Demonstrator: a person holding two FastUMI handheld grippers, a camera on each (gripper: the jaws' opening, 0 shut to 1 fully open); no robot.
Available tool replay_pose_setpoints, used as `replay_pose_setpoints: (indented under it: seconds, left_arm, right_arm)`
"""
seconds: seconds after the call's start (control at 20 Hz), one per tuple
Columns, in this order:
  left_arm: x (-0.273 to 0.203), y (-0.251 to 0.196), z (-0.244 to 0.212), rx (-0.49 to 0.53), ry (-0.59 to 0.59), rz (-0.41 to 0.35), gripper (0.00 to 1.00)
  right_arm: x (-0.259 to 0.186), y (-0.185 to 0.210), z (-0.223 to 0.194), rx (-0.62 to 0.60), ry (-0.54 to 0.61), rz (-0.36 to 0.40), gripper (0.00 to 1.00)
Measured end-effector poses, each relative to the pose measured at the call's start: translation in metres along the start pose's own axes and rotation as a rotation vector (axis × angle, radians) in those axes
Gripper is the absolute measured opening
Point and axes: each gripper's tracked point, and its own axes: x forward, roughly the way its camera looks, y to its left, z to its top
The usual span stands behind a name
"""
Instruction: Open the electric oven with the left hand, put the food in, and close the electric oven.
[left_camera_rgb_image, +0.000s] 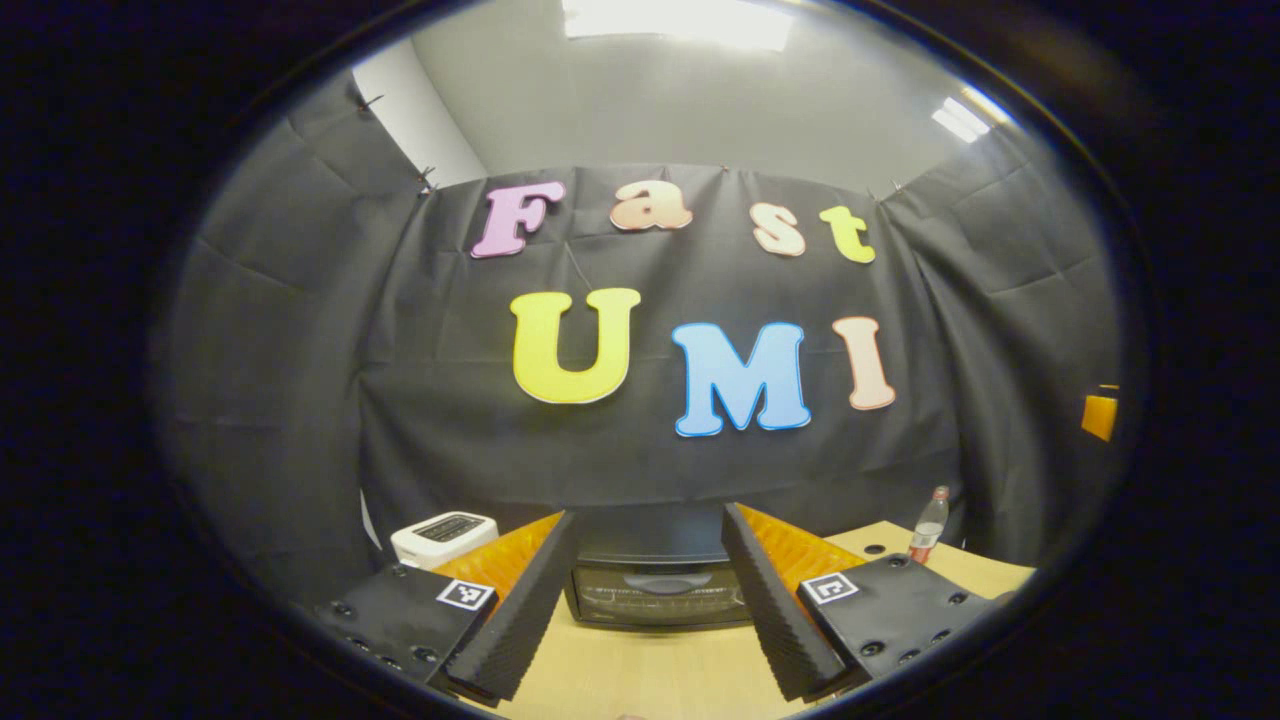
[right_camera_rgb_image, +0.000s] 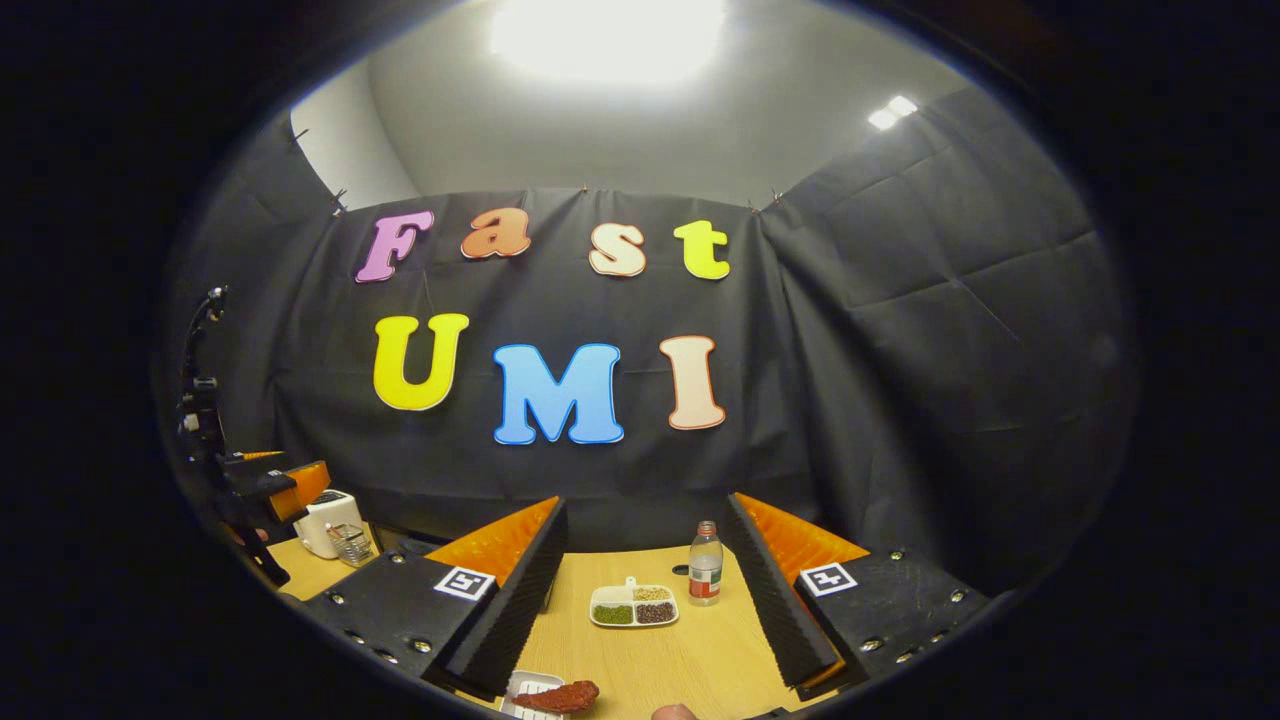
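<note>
In the left gripper view the black electric oven (left_camera_rgb_image: 655, 592) stands on the wooden table straight ahead, its glass door closed. My left gripper (left_camera_rgb_image: 648, 520) is open, short of the oven, which shows in the gap between its fingers. In the right gripper view a reddish-brown piece of food (right_camera_rgb_image: 562, 696) lies on a small white dish (right_camera_rgb_image: 524, 686) at the bottom edge, near the camera. My right gripper (right_camera_rgb_image: 645, 510) is open above the table and holds nothing. The left gripper (right_camera_rgb_image: 262, 488) also appears at the far left of that view, raised above the table.
A white toaster (left_camera_rgb_image: 445, 536) sits left of the oven. A drink bottle (right_camera_rgb_image: 705, 574) and a white divided dish of beans (right_camera_rgb_image: 633, 605) stand mid-table ahead of the right gripper. The same bottle (left_camera_rgb_image: 930, 525) shows to the oven's right. Black cloth walls close in the booth.
</note>
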Motion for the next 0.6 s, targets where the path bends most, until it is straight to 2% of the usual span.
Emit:
replay_pose_setpoints:
  seconds: [0.1, 0.2, 0.25, 0.3, 0.35, 0.4, 0.55, 0.6]
  left_arm:
    - [0.022, 0.0, -0.012, -0.002, 0.009, -0.028, 1.0]
    - [0.044, -0.003, -0.025, 0.001, 0.02, -0.059, 0.91]
    - [0.053, -0.006, -0.033, 0.0, 0.029, -0.076, 0.91]
    - [0.063, -0.007, -0.041, -0.004, 0.036, -0.091, 1.0]
    - [0.072, -0.009, -0.048, -0.013, 0.041, -0.105, 0.91]
    - [0.082, -0.011, -0.055, -0.023, 0.049, -0.114, 0.91]
    - [0.111, -0.015, -0.081, -0.032, 0.083, -0.136, 1.0]
    - [0.121, -0.016, -0.089, -0.034, 0.096, -0.14, 0.96]
  right_arm:
    - [0.004, 0.003, 0.002, -0.011, -0.003, -0.03, 0.95]
    - [0.005, 0.004, 0.003, -0.031, -0.01, -0.064, 0.95]
    - [0.006, 0.004, 0.001, -0.041, -0.009, -0.082, 0.95]
    - [0.004, 0.004, 0.0, -0.048, -0.009, -0.097, 0.95]
    - [0.005, 0.005, -0.001, -0.055, -0.009, -0.116, 0.95]
    - [0.006, 0.005, -0.004, -0.059, 0.0, -0.13, 0.95]
    - [0.007, 0.01, -0.006, -0.08, 0.009, -0.157, 0.95]
    - [0.008, 0.011, -0.005, -0.089, 0.009, -0.166, 0.95]
